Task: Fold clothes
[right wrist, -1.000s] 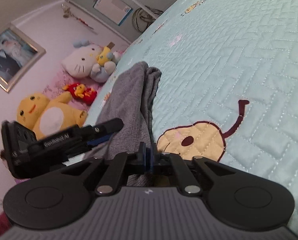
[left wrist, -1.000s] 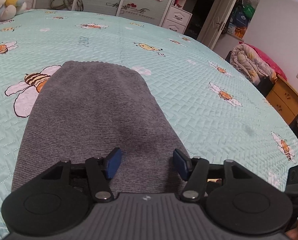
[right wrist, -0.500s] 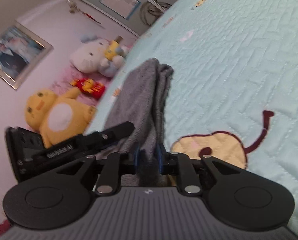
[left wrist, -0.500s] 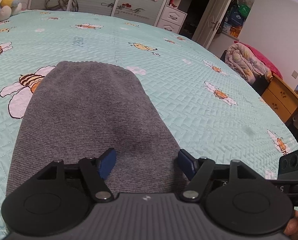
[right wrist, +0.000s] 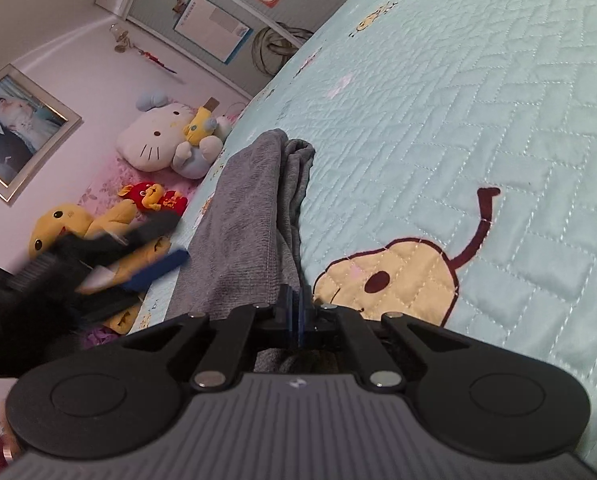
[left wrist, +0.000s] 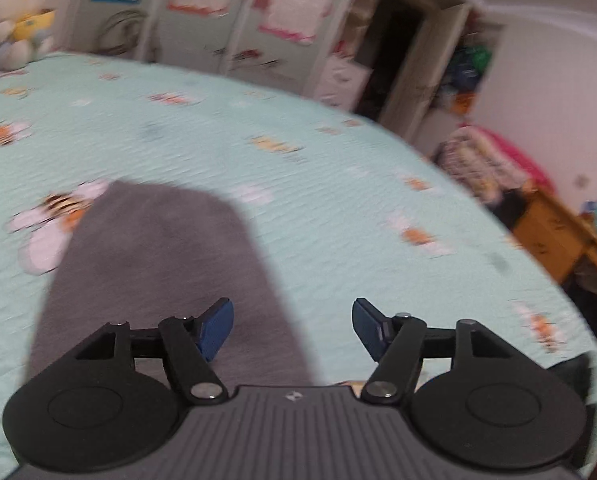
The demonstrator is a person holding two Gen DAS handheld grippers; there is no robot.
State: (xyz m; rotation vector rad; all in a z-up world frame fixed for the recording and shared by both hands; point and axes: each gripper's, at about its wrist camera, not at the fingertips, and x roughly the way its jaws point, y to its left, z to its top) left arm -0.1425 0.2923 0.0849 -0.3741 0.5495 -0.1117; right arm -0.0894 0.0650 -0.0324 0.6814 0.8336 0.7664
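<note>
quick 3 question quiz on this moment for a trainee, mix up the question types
1. True or false: the left gripper is clamped on the grey garment.
2. What does the right gripper hold? A) a plush toy B) the grey garment C) nothing
3. Fill in: the garment lies on a mint ____.

Key: 1 false, its jaws stand wide open over the cloth. 2 B, shut on the near edge. 3 quilt.

Soft, even indoor light with no glare and only faint shadows. The left wrist view is smeared by motion blur across the bed [left wrist: 338, 208] and the far wall. The right wrist view is sharp, except the blurred left hand-held gripper [right wrist: 110, 264]. Fisheye bending curves both pictures' edges.
</note>
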